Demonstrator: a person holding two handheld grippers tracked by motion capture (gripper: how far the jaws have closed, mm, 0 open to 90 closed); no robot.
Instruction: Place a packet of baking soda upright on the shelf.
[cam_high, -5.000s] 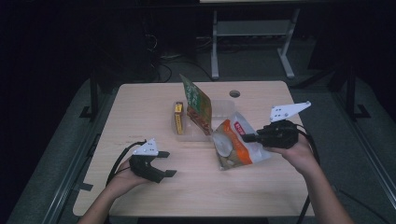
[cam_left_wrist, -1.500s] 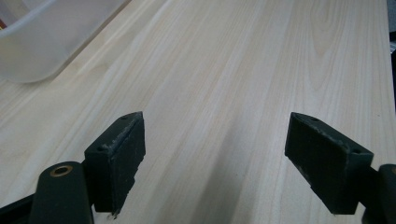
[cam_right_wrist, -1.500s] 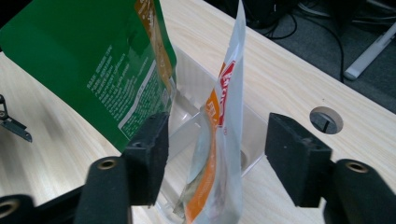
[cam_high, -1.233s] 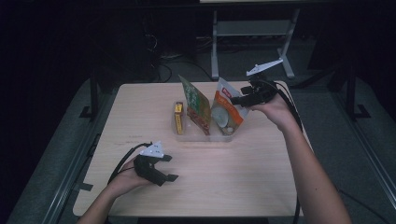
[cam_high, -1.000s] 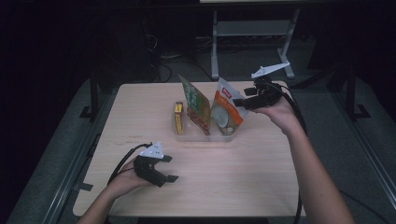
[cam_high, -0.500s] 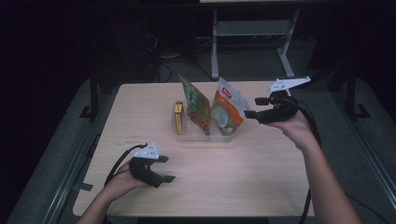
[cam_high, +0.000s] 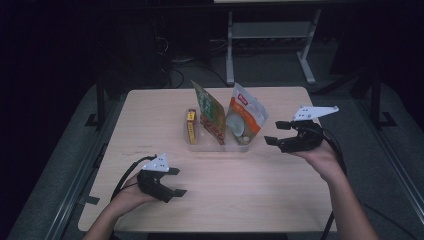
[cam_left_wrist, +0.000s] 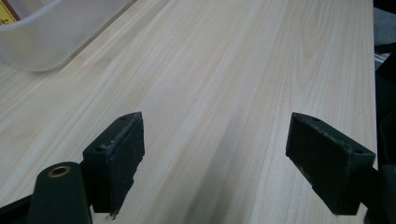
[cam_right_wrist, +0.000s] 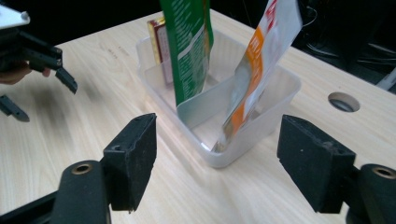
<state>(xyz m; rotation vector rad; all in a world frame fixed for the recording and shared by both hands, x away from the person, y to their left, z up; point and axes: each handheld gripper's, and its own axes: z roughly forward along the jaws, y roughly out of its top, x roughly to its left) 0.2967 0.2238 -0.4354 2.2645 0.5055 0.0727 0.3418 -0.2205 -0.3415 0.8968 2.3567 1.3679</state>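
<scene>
While the orange pouch (cam_high: 245, 120) stands tilted in the right of the clear bin (cam_right_wrist: 261, 126), the empty, spread right gripper (cam_high: 274, 135) should back off level, the left gripper (cam_high: 175, 181) resting spread near-left.

The surface (cam_high: 250, 185) was pale wood with fine grain. A translucent whitish tub (cam_right_wrist: 261, 128) held a green pouch (cam_right_wrist: 189, 42), an orange, white and red pouch (cam_right_wrist: 259, 60) and a yellow and red box (cam_high: 191, 126). Both claws' jaws were black.
</scene>
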